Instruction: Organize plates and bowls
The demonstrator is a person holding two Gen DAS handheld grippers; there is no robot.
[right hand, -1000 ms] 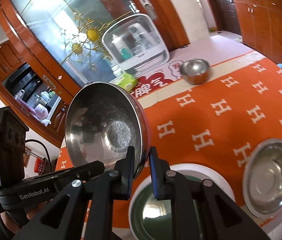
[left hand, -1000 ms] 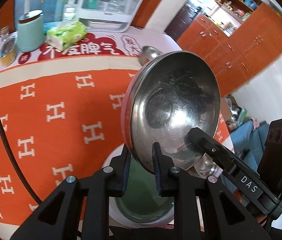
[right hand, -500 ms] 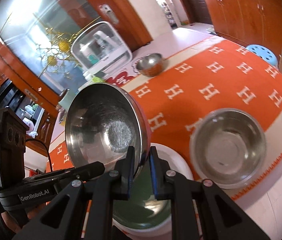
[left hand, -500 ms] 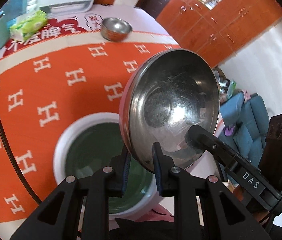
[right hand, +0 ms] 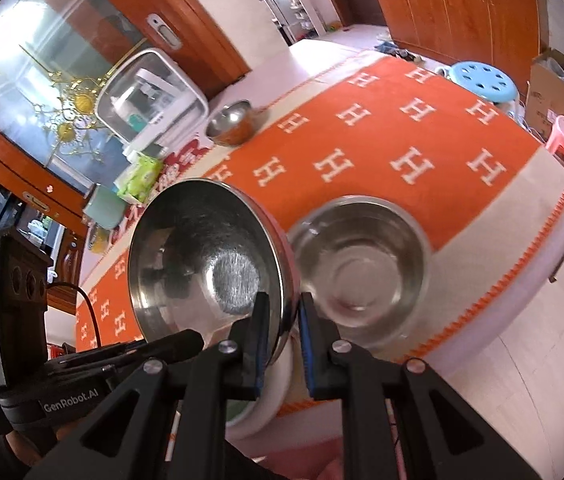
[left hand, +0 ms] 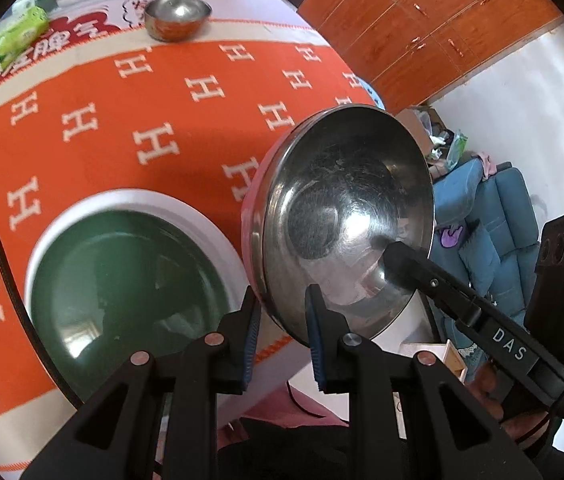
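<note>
Both grippers hold one steel bowl by its rim, tilted on edge in the air above the table's near edge. My left gripper is shut on its near rim. My right gripper is shut on the opposite rim of the same bowl. A white-rimmed green plate lies under and left of the bowl. A second steel bowl sits upright on the cloth to the right. A small steel bowl stands at the far side.
An orange H-patterned cloth covers the table. A green tissue pack, a mint canister and a white appliance stand at the back. Stools and a blue sofa lie beyond the table's right edge.
Both grippers have carried the held bowl rightward along the near edge. The green plate now shows left of it, and the second steel bowl sits closer to the right gripper.
</note>
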